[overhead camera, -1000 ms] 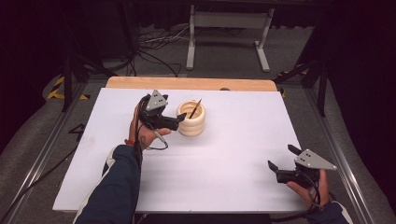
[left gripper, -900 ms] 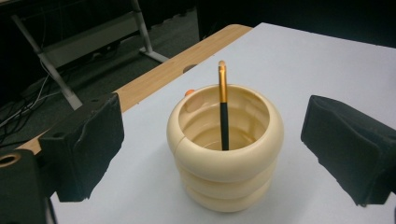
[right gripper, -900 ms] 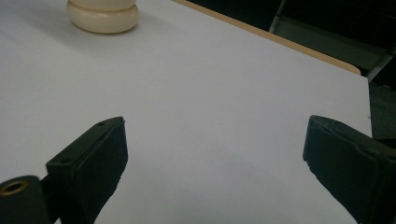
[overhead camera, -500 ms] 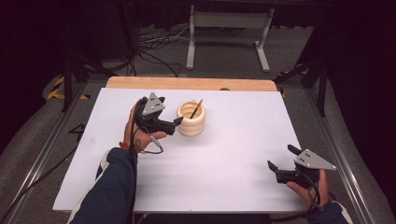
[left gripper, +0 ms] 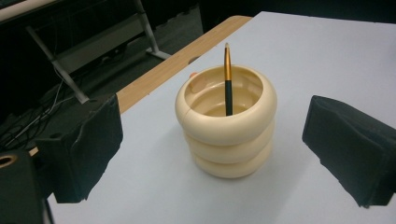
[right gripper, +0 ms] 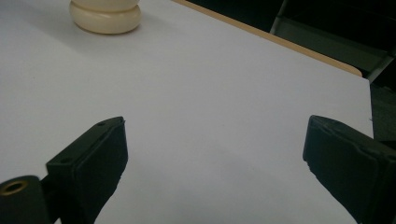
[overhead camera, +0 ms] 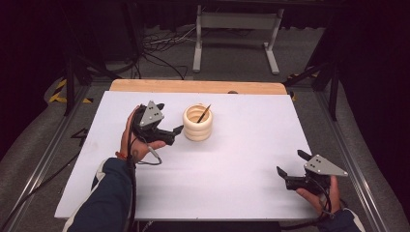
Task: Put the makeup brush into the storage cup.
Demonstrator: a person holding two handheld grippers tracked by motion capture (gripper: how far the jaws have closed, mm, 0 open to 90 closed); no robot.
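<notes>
High view showed the table (overhead camera: 232, 193), then the ringed cream holder (overhead camera: 197, 126) near its far edge, just beyond the left tool (overhead camera: 175, 133), jaws wide and empty; its pen (left gripper: 228, 79) leaned almost upright.

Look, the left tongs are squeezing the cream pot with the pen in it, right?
Not quite. The left tongs are open, both jaws standing apart from the cream pot, not squeezing it. The left gripper view shows the gaps. The pen does stand in the pot.
</notes>
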